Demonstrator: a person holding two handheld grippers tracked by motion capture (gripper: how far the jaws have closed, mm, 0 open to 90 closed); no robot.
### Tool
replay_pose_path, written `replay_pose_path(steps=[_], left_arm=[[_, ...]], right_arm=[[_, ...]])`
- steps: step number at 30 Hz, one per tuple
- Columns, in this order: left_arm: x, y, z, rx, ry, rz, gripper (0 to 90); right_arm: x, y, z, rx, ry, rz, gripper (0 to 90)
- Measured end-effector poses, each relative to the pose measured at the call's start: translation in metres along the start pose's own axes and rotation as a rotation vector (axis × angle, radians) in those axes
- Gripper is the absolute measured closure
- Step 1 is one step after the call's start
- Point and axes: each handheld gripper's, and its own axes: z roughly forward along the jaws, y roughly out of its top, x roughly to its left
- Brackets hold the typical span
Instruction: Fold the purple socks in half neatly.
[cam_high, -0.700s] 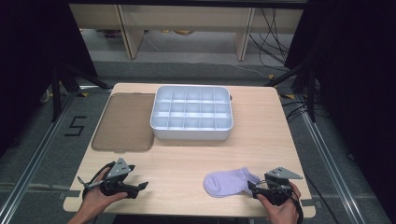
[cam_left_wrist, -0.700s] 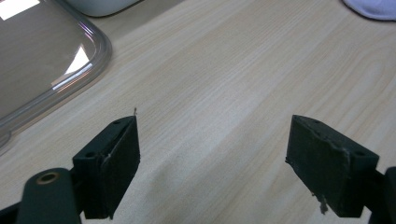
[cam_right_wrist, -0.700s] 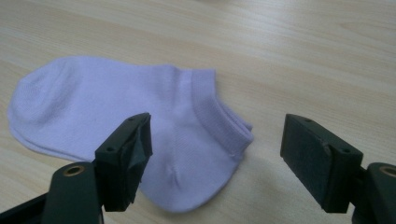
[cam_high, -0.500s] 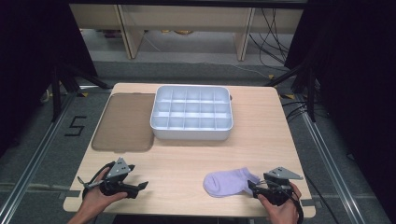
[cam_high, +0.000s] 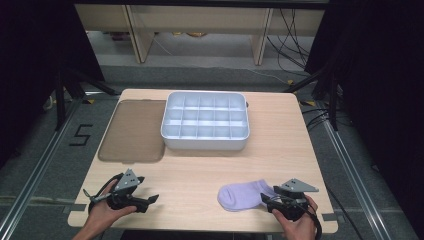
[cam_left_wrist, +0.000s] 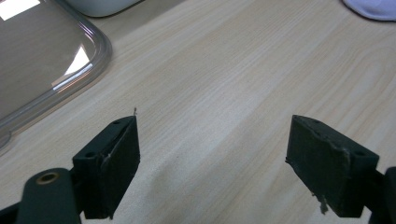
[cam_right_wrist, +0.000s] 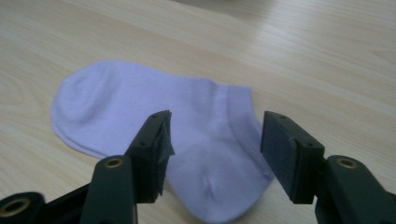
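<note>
High view, soft lilac sock (cam_high: 242, 195), gridded tray (cam_high: 205, 121)

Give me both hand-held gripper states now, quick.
Left hand-held gripper: open, empty, over bare table.
Right hand-held gripper: open, straddling the lilac sock, not clamped.

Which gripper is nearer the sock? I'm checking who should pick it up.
Right. The right gripper sits at the sock's cuff end, jaws open over it; the left gripper waits across the table, open over bare wood.
</note>
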Motion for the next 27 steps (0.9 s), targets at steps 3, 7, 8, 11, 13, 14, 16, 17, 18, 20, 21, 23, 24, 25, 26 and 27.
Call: replay_pose_path(steps=[3, 7, 8, 11, 13, 14, 16, 17, 18, 20, 21, 23, 24, 25, 26, 27], left_arm=[[0.000, 0.000, 0.000, 0.001, 0.000, -0.001, 16.6], [-0.001, 0.000, 0.001, 0.003, -0.006, -0.003, 16.6], [-0.001, 0.000, 0.001, 0.002, -0.005, -0.005, 16.6], [-0.001, 0.000, 0.001, 0.004, -0.005, 0.000, 16.6], [-0.003, 0.000, 0.001, 0.005, -0.009, -0.015, 16.6], [-0.002, 0.000, 0.001, 0.005, -0.009, -0.001, 16.6], [-0.002, 0.000, 0.001, 0.006, -0.009, -0.002, 16.6], [-0.002, 0.000, 0.001, 0.006, -0.010, -0.003, 16.6], [-0.002, 0.000, 0.001, 0.005, -0.011, -0.002, 16.6], [-0.002, 0.000, 0.001, 0.004, -0.009, -0.004, 16.6], [-0.002, 0.000, 0.001, 0.003, -0.008, -0.004, 16.5], [-0.002, 0.000, 0.001, 0.004, -0.009, -0.004, 16.6], [-0.003, 0.000, 0.001, 0.005, -0.010, -0.003, 16.6], [-0.002, 0.001, 0.001, 0.005, -0.006, 0.001, 16.6], [-0.003, 0.001, 0.002, 0.003, -0.009, -0.004, 16.6], [-0.003, 0.001, 0.002, 0.006, -0.011, -0.001, 16.6]], right_arm=[[0.006, 0.002, 0.001, 0.002, 0.041, -0.006, 50.4], [0.020, 0.008, 0.003, -0.014, 0.069, -0.067, 61.6], [0.024, 0.010, 0.004, -0.011, 0.090, -0.088, 64.7], [0.031, 0.013, 0.009, -0.011, 0.099, -0.128, 70.0], [0.042, 0.016, 0.016, 0.029, 0.118, -0.138, 78.1], [0.046, 0.017, 0.018, 0.037, 0.125, -0.143, 80.6], [0.049, 0.019, 0.022, 0.054, 0.125, -0.166, 83.8], [0.051, 0.019, 0.024, 0.074, 0.128, -0.167, 85.7], [0.053, 0.019, 0.026, 0.078, 0.127, -0.173, 86.7], [0.055, 0.020, 0.030, 0.087, 0.132, -0.187, 88.5], [0.056, 0.021, 0.031, 0.097, 0.133, -0.173, 88.8], [0.056, 0.022, 0.034, 0.092, 0.133, -0.188, 89.9], [0.056, 0.023, 0.036, 0.085, 0.130, -0.200, 90.0], [0.058, 0.024, 0.036, 0.108, 0.132, -0.171, 90.0], [0.056, 0.024, 0.038, 0.095, 0.133, -0.208, 90.0], [0.058, 0.024, 0.040, 0.107, 0.133, -0.187, 90.0]])
